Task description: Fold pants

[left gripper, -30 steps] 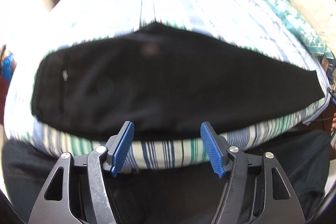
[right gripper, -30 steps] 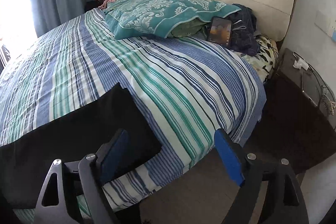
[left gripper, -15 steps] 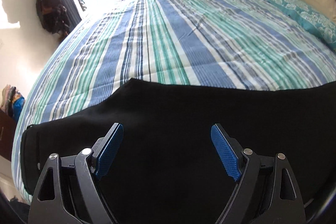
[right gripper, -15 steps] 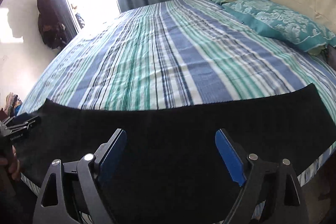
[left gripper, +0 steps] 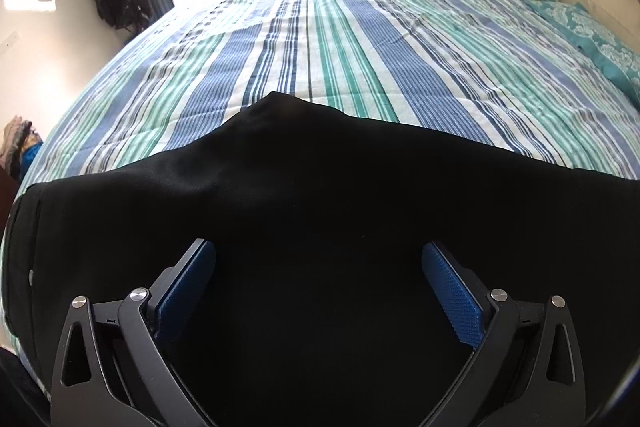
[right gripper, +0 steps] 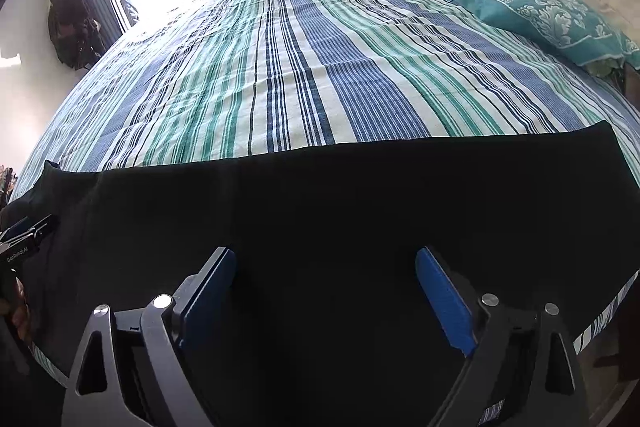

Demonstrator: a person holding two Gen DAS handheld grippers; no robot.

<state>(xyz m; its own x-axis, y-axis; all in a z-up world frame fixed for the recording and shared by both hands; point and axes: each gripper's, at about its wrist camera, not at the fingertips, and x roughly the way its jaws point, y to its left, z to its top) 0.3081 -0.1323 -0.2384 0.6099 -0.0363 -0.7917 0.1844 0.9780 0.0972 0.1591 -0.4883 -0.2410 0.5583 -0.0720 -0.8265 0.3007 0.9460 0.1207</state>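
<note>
Black pants [left gripper: 320, 211] flat on striped bedsheet [left gripper: 340, 39]

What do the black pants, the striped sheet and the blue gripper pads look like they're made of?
Pants: a soft, matte black fabric, probably a smooth knit; it lies limp with a faint sheen near the crotch point.
Sheet: woven cotton by its look, with fine thread lines and light wrinkles.
Pads: blue rubber or plastic with a knurled, dotted grip texture.

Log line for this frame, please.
stage: pre-grasp | pants: flat on bed | left claw: opening, empty | right claw: opening, empty
</note>
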